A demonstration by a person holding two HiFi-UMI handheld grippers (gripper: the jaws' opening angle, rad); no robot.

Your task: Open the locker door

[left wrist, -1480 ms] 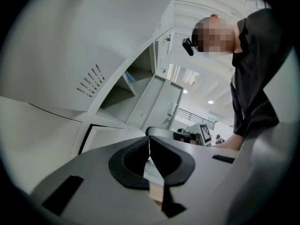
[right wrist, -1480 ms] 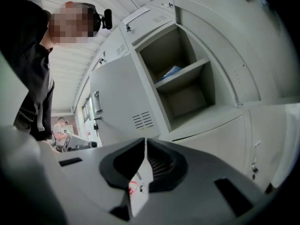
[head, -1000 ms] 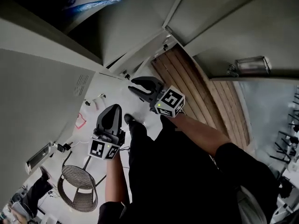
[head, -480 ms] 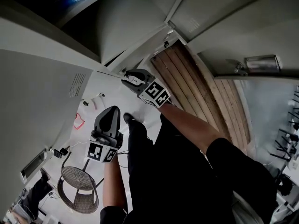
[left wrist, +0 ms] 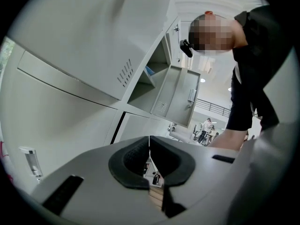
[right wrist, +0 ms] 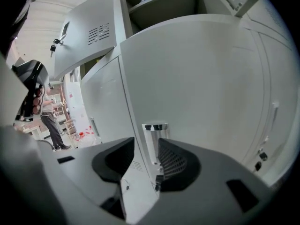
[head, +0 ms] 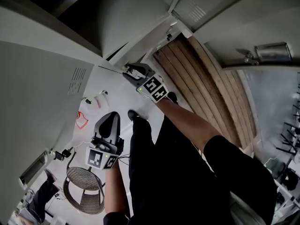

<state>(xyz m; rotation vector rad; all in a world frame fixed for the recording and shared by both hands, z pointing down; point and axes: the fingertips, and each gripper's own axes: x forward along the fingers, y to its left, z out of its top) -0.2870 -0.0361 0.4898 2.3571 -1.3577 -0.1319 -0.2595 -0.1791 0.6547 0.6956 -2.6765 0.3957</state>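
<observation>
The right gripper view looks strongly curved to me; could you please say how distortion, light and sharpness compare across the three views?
Right gripper view: the fisheye bows the edges of the locker door, corners black, light soft and even, handle sharp. Left gripper view: same bowing and black corners, the hall behind is bright. Head view: straighter lines, open locker interior in deep shadow.

white floor (head: 114, 108), wooden slats (head: 208, 95), wicker chair (head: 85, 197)

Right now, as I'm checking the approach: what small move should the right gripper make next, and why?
Probably ease the right gripper forward and close on the handle at the edge of the locker door. Its jaws have just been opening and stand apart, with the handle in the gap between them, not yet gripped.
</observation>
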